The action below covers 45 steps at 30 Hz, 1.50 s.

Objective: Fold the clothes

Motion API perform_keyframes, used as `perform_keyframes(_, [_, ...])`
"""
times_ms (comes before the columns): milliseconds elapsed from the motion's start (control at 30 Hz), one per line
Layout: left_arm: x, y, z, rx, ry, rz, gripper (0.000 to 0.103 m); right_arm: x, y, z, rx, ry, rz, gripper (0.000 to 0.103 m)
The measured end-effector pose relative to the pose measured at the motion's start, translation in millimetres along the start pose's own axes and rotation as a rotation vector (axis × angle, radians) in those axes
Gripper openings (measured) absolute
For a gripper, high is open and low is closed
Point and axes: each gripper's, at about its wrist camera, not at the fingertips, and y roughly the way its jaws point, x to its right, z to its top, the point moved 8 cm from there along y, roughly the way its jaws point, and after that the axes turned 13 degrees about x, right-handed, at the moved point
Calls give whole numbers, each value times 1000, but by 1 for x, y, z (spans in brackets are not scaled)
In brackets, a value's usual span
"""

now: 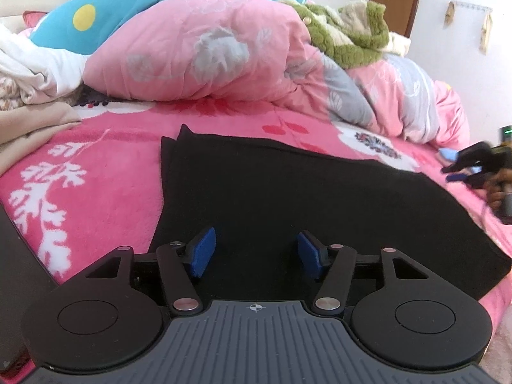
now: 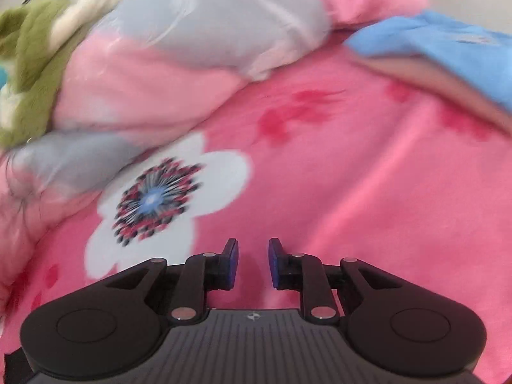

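Observation:
A black garment (image 1: 288,198) lies folded flat on the pink flowered blanket (image 1: 96,198) in the left wrist view. My left gripper (image 1: 256,254) hovers over its near edge, open, with only black cloth showing in the gap between the blue pads. At the far right of that view my right gripper (image 1: 460,166) is blurred beside the garment's right end, held by a hand. In the right wrist view my right gripper (image 2: 252,262) stands open with a narrow gap and nothing between the pads, over bare pink blanket (image 2: 352,176). A light blue garment (image 2: 448,51) lies at the upper right.
A bunched pink and grey quilt (image 1: 224,48) fills the back of the bed, with a green fleecy garment (image 1: 352,35) on top. White and beige clothes (image 1: 32,96) are heaped at the left. A brown door (image 1: 396,3) stands in the white wall behind.

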Motion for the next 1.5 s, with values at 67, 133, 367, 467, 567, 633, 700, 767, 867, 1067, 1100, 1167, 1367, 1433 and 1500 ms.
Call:
perform_keyframes(67, [1, 1, 1, -13, 0, 12, 59, -11, -25, -4, 3, 8, 101, 23])
perform_keyframes(133, [2, 1, 4, -29, -4, 27, 60, -26, -44, -25, -50, 2, 212, 29])
perform_keyframes(367, [8, -15, 14, -50, 32, 59, 66, 27, -64, -50, -99, 39, 85, 27])
perform_keyframes(467, [15, -21, 19, -36, 68, 63, 68, 37, -92, -41, -21, 43, 35, 30])
perform_keyframes(567, [24, -24, 21, -39, 96, 60, 68, -2, -115, -51, -16, -39, 152, 30])
perform_keyframes(633, [31, -26, 18, -60, 108, 54, 69, -23, -125, -66, -53, -68, 243, 30])
perform_keyframes(700, [35, -28, 10, -92, 121, 49, 69, -31, -132, -86, -109, -110, 280, 30])
perform_keyframes(767, [36, -29, 2, -122, 126, 51, 69, -12, -140, -102, -152, -152, 215, 30])
perform_keyframes(867, [33, -29, -8, -165, 111, 56, 69, 30, -170, -106, -149, -114, 145, 30])
perform_keyframes(1067, [34, -34, -12, -182, 108, 64, 72, 45, -215, -103, -112, -129, 50, 32])
perform_keyframes(1100, [35, -36, -12, -185, 109, 64, 74, 33, -216, -101, -100, -133, 84, 32])
perform_keyframes(1167, [35, -39, -13, -190, 111, 68, 74, -2, -213, -105, -92, -176, 166, 32])
perform_keyframes(1367, [36, -43, -16, -204, 113, 64, 82, -49, -198, -152, -120, -499, 147, 32])
perform_keyframes(1433, [36, -42, -17, -208, 113, 62, 85, -44, -211, -162, -94, -587, 140, 35])
perform_keyframes(1500, [38, -42, -17, -209, 111, 56, 90, -32, -225, -164, -119, -581, 124, 42])
